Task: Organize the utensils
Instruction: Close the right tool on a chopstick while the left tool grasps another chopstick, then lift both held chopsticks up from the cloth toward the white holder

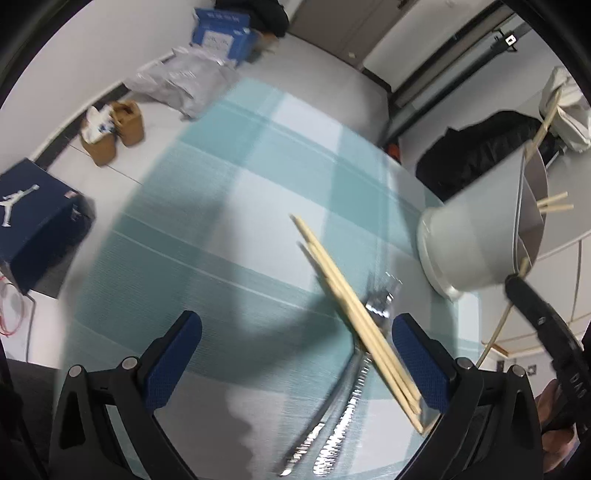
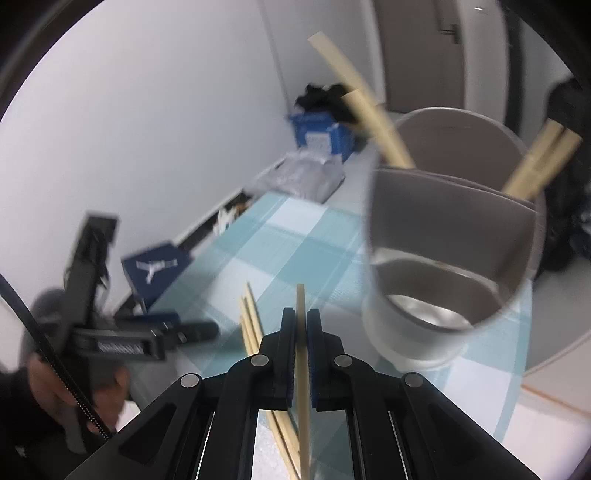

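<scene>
A white divided utensil holder (image 1: pixel 476 229) (image 2: pixel 443 258) stands on the teal checked cloth (image 1: pixel 229 206) with several chopsticks (image 2: pixel 539 162) sticking out of it. My left gripper (image 1: pixel 295 350) is open above the cloth; a bundle of loose chopsticks (image 1: pixel 354 310) lies between its fingers near the right pad, over blurred metal cutlery (image 1: pixel 343 406). My right gripper (image 2: pixel 302 325) is shut on a single chopstick (image 2: pixel 302 354), held left of and below the holder's rim. More loose chopsticks (image 2: pixel 251 321) lie on the cloth beneath it. The left gripper's body (image 2: pixel 122 339) shows at left in the right wrist view.
On the floor beyond the table lie a dark blue shoe box (image 1: pixel 33 221), brown shoes (image 1: pixel 114 129), a grey plastic bag (image 1: pixel 184 81) and a blue box (image 1: pixel 221 33). A black bag (image 1: pixel 480 155) sits behind the holder.
</scene>
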The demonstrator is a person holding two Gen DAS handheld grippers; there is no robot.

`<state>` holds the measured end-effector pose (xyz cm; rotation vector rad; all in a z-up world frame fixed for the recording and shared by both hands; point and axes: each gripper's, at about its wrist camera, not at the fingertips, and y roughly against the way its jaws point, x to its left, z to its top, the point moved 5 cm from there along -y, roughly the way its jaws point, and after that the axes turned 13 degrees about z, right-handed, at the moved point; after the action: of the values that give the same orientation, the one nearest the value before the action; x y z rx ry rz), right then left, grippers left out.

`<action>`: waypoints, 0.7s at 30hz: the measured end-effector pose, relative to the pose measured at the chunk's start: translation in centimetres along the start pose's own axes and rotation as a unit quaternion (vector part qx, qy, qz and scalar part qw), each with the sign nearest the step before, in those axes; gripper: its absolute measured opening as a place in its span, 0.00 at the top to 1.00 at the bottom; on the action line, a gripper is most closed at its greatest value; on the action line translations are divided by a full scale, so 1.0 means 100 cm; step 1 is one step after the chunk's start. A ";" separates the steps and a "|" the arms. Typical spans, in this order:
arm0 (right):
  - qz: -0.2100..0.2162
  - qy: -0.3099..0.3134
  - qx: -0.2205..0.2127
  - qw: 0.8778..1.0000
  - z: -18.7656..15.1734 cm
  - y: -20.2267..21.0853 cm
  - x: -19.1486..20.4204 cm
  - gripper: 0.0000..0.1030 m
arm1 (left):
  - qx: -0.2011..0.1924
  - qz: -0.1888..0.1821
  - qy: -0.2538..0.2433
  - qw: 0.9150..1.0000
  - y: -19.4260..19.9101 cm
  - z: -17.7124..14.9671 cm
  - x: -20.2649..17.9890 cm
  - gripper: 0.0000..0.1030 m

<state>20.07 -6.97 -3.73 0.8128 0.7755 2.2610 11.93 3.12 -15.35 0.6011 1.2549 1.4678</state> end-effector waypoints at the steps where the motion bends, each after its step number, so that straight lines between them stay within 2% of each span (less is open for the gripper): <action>1: 0.003 -0.007 -0.011 1.000 0.000 0.006 -0.003 0.95 | 0.003 -0.002 -0.001 1.000 0.001 -0.002 0.000 0.04; 4: 0.012 -0.027 -0.035 0.999 -0.003 0.019 -0.012 0.95 | -0.002 -0.003 -0.011 1.000 0.002 -0.004 -0.007 0.08; 6: 0.018 -0.036 -0.051 0.998 -0.005 0.025 -0.018 0.95 | -0.014 0.002 -0.004 1.000 0.006 -0.004 -0.007 0.23; 8: 0.023 -0.044 -0.062 0.997 -0.007 0.029 -0.024 0.95 | -0.006 -0.010 -0.004 1.000 0.005 -0.006 -0.010 0.30; 10: 0.026 -0.051 -0.069 0.996 -0.009 0.032 -0.030 0.95 | -0.014 -0.005 -0.010 1.000 0.007 -0.007 -0.013 0.35; 12: 0.033 -0.060 -0.073 0.995 -0.009 0.033 -0.035 0.95 | -0.007 -0.013 -0.012 1.000 0.005 -0.008 -0.018 0.47; 15: 0.038 -0.065 -0.081 0.994 -0.012 0.040 -0.037 0.95 | -0.010 -0.010 -0.012 1.000 0.004 -0.009 -0.020 0.56; 19: 0.046 -0.076 -0.085 0.992 -0.012 0.041 -0.043 0.95 | -0.010 -0.010 0.008 1.000 0.002 -0.009 -0.020 0.70; 21: 0.050 -0.078 -0.086 0.992 -0.013 0.046 -0.046 0.95 | -0.003 -0.010 0.013 1.000 0.000 -0.009 -0.016 0.86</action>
<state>20.51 -13.59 -2.95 0.9494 0.4712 2.2820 11.63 1.28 -15.21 0.5649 1.2732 1.4671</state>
